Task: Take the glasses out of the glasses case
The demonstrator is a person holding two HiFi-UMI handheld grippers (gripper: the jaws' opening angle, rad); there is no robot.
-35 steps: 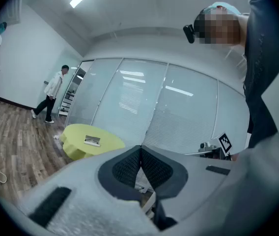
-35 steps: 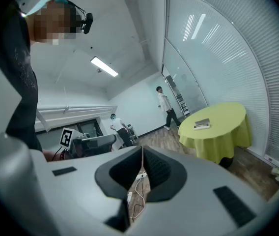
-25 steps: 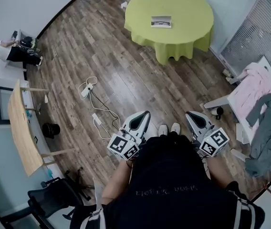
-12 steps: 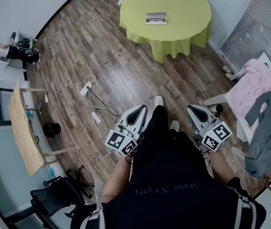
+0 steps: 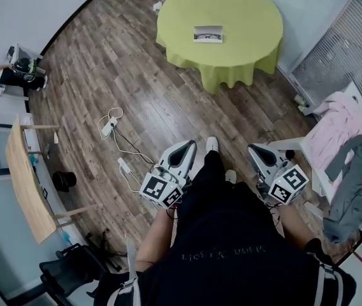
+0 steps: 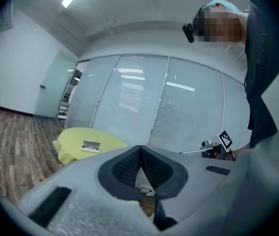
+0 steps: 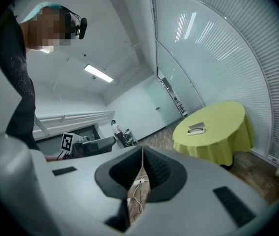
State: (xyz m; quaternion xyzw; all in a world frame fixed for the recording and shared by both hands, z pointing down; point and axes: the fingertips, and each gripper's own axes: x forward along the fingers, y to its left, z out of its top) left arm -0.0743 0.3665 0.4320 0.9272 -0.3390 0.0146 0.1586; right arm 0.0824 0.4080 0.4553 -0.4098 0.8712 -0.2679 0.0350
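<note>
An open white glasses case with dark glasses in it lies on a round table under a yellow-green cloth at the far end of the room. In the left gripper view the case shows small on the table, and in the right gripper view the case shows the same way. My left gripper and right gripper are held low in front of the person's body, several steps short of the table. Both are shut with nothing in them, the tips meeting in each gripper view.
A power strip with white cables lies on the wooden floor to the left of the path. A chair draped with pink and grey clothes stands at the right. A wooden board, a black bin and an office chair are at the left.
The person has stepped forward, one leg now out ahead, and the view has shifted a little towards the table. Both grippers stay shut at waist height.
</note>
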